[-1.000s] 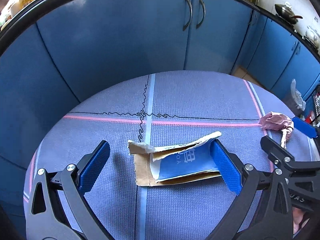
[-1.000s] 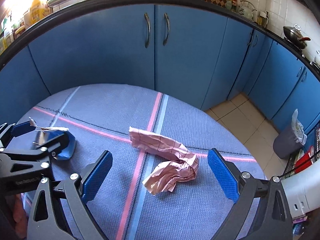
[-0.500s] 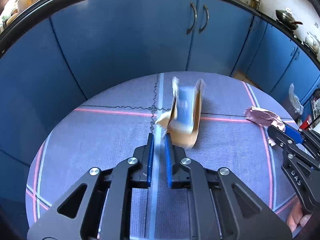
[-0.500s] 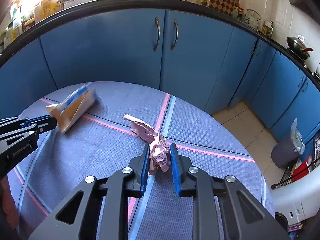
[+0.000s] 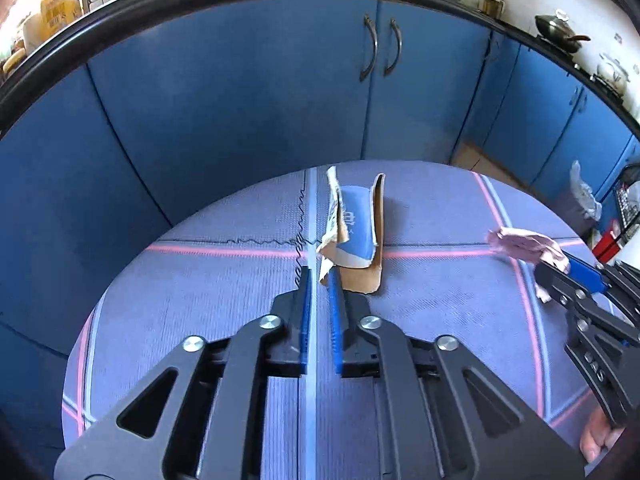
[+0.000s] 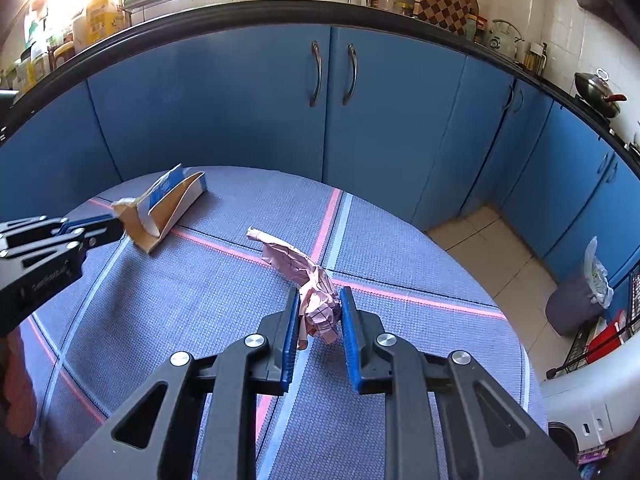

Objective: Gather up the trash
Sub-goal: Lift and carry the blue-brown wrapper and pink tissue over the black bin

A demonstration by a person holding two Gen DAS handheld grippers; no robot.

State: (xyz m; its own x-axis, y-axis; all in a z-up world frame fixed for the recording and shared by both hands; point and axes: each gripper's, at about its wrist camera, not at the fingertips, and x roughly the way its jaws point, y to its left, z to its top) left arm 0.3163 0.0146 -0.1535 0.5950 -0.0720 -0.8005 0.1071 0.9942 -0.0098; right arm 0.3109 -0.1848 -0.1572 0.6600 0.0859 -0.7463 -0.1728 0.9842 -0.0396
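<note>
My left gripper (image 5: 319, 276) is shut on a torn corner of a blue and brown cardboard carton (image 5: 357, 236), which stands up on edge above the round table's purple cloth (image 5: 440, 304). The carton also shows in the right wrist view (image 6: 168, 208), held by the left gripper (image 6: 114, 226). My right gripper (image 6: 320, 312) is shut on a crumpled pink paper (image 6: 308, 284), lifted off the cloth. That paper also shows in the left wrist view (image 5: 524, 242), in the right gripper (image 5: 560, 270).
Blue kitchen cabinets (image 6: 332, 120) curve behind the table. A grey trash bin (image 6: 576, 304) with a plastic liner stands on the tiled floor at the right, also in the left wrist view (image 5: 584, 196). A red item and a wire rack (image 6: 612, 332) stand beside it.
Both grippers went from open around their items to shut on them. The carton has been tipped up from lying flat, and the pink paper has been raised off the cloth.
</note>
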